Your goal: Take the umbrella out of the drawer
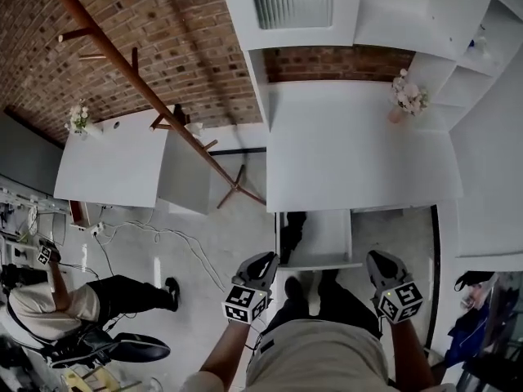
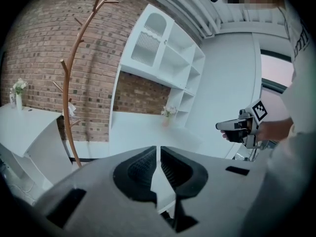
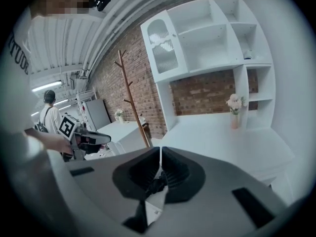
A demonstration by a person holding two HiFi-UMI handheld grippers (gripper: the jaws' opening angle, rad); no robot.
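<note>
Drawer (image 1: 323, 247) sticks out under the surface (image 1: 359, 149), umbrella (image 1: 292, 231) in its left side. Coat rack (image 1: 163, 109) stands left, flower vase (image 1: 406, 96) back-right on top.

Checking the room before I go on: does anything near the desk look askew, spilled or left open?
Only the drawer under the white desk stands pulled out, a dark umbrella lying along its left side. The flower vase stands upright; nothing looks spilled.

Head cam looks down, L/R cams fwd, share desk (image 1: 359, 153)
</note>
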